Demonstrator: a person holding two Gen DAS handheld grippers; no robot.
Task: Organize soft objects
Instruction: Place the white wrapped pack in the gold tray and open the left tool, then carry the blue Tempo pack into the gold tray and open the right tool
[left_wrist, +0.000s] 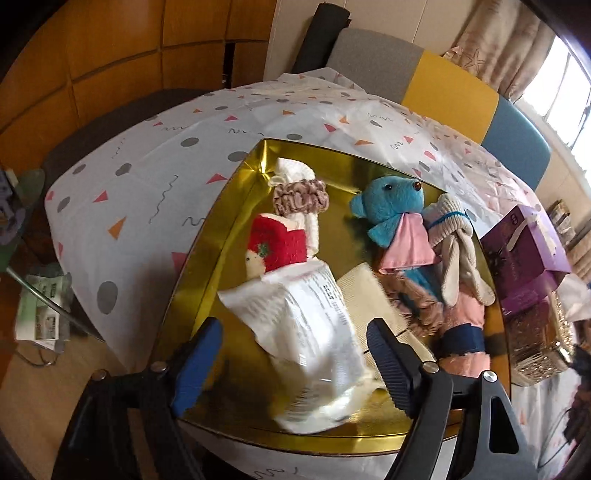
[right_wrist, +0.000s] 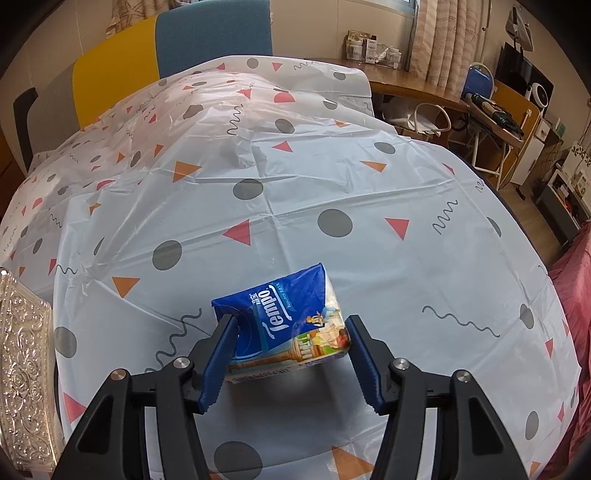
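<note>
- My left gripper (left_wrist: 295, 363) hangs over the gold tray (left_wrist: 332, 439), its jaws spread wide.
- A white plastic packet (left_wrist: 314, 350) lies between those jaws. It looks blurred, and neither pad presses on it, so I have no hold of it.
- The packet rests in the near part of the tray, its far end against the red and white sock (left_wrist: 277, 245).
- Beyond the sock sits a white rolled cloth (left_wrist: 293, 171) in the tray's far corner, with a brownish scrunchie (left_wrist: 301, 197) around or on it; I cannot tell which.
- On the tray's right side lies a blue stuffed bear (left_wrist: 391, 203) with a pink cloth (left_wrist: 404, 247) at its neck, and just beside it a beige knitted toy (left_wrist: 458, 240).
- A cream ribbed piece (left_wrist: 365, 295) lies in the middle of the tray, partly under the packet.
- A purple box (left_wrist: 528, 251) stands just right of the tray on the patterned tablecloth (left_wrist: 129, 192).
- My right gripper (right_wrist: 291, 350) is tilted down over the same tablecloth, jaws about half apart.
- A blue Tempo tissue pack (right_wrist: 284, 321) stands between them. The left pad touches its edge; the right pad sits right at its other corner, and I cannot tell whether it presses.
- A silver embossed tray (right_wrist: 22, 369) lies at the left edge of the right wrist view, well apart from the pack.
</note>
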